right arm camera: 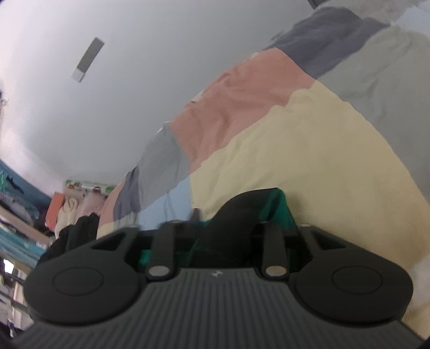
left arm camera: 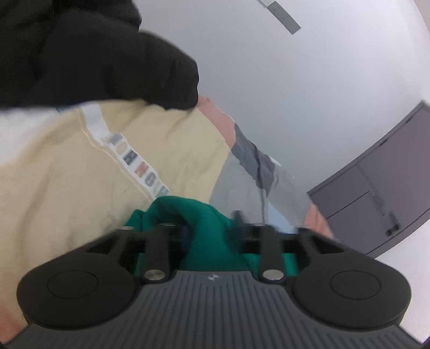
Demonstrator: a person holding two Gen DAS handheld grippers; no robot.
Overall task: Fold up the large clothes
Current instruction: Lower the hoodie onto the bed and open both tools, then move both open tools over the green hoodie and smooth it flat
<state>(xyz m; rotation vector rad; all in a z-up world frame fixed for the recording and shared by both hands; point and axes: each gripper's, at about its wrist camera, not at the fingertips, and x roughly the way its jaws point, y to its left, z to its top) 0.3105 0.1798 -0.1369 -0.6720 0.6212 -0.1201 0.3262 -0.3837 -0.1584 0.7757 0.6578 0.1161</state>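
A large colour-block garment hangs lifted in the air. Its cream panel (left arm camera: 67,174) carries a white lettered stripe (left arm camera: 134,158), with pink and grey sleeve parts (left arm camera: 250,153). Its green lining (left arm camera: 199,228) is bunched in my left gripper (left arm camera: 209,228), which is shut on it. In the right wrist view the same cream panel (right arm camera: 309,166), pink band (right arm camera: 236,107) and grey parts fill the right side. My right gripper (right arm camera: 223,228) is shut on a dark green fold of the garment (right arm camera: 279,209). The fingertips of both grippers are hidden by cloth.
A black sleeve of the person (left arm camera: 94,59) crosses the upper left. A white wall (left arm camera: 309,94) with a power strip (left arm camera: 285,16) lies behind, and a grey cabinet (left arm camera: 381,182) at right. Piles of clothes (right arm camera: 72,214) sit far left in the right wrist view.
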